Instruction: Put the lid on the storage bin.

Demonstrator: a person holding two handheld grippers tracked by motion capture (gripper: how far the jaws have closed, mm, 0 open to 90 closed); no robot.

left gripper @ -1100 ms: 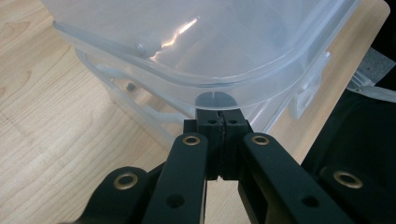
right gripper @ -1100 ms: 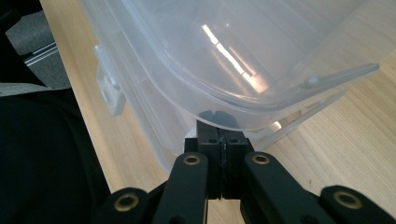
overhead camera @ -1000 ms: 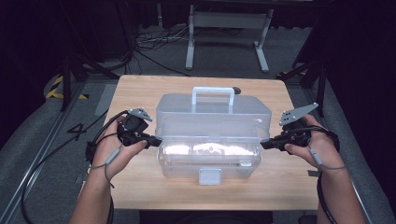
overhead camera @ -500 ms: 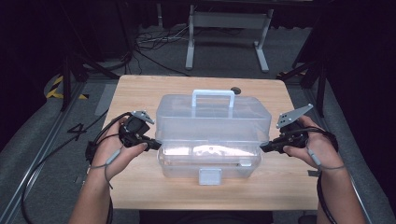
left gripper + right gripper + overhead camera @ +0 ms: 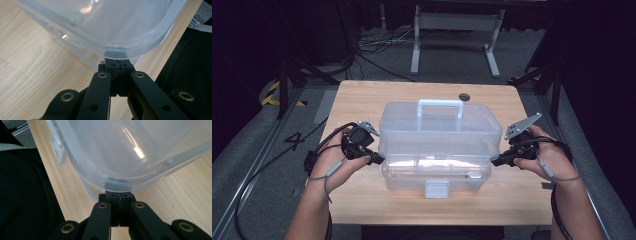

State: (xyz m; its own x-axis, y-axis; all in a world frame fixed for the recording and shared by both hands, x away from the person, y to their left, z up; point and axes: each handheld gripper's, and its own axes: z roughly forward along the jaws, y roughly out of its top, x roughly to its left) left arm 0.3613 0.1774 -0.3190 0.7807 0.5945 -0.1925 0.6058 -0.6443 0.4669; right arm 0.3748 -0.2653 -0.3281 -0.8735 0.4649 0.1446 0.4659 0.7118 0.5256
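Observation:
A clear plastic box (image 5: 412, 177) with a white handle (image 5: 440, 105) on its lid (image 5: 439, 132) stands mid-table, its front latch (image 5: 436, 189) hanging down. The lid's front edge sits slightly above the base, with a bright gap under it. My left gripper (image 5: 379, 160) is shut, its tips tucked under the lid's left end. My right gripper (image 5: 494, 162) is shut too, tips under the right end. In the left gripper view the closed jaws (image 5: 117, 63) meet just below the lid rim (image 5: 120, 22). The right gripper view shows the same (image 5: 119, 195) beneath the lid (image 5: 125, 150).
The wooden table (image 5: 362, 100) has a small dark round hole (image 5: 464, 96) behind the box. Cables trail from both grippers. Metal stand legs (image 5: 452, 30) and cables lie on the dark floor beyond the far edge.

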